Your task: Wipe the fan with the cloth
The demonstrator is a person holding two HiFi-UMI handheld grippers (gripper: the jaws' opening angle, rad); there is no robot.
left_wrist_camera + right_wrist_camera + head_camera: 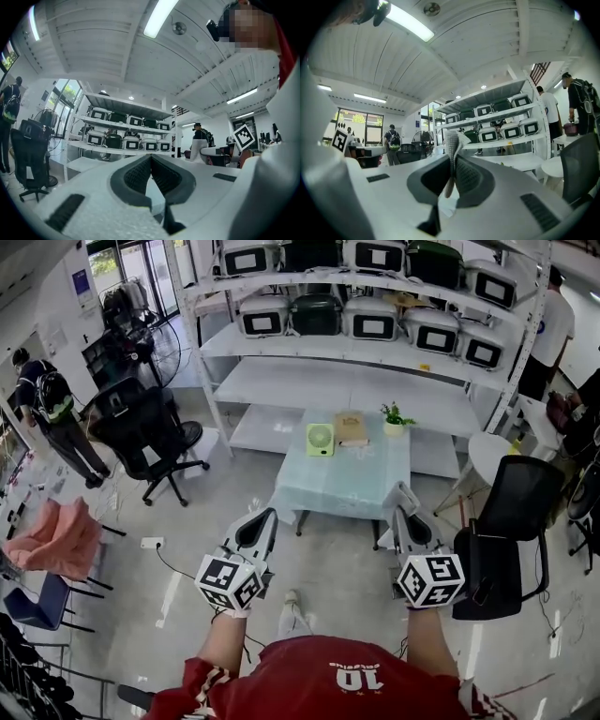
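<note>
A small green fan (pixel 320 439) stands upright at the far edge of a table with a pale blue cover (pixel 342 486), well ahead of both grippers. My right gripper (pixel 402 493) is held in the air short of the table's near right corner. In the right gripper view it (pixel 452 157) is shut on a grey waffle cloth (pixel 451 138), and a strip of the cloth sticks up past the jaws. My left gripper (pixel 266 518) hovers short of the table's near left corner. In the left gripper view its jaws (pixel 151 158) meet with nothing between them.
A brown box (pixel 351 427) and a small potted plant (pixel 394 418) stand beside the fan. Black office chairs stand at left (pixel 150 432) and right (pixel 506 531). White shelves with cookers (pixel 375 320) rise behind the table, with a round white table (pixel 487 456) to the right. People stand around the room.
</note>
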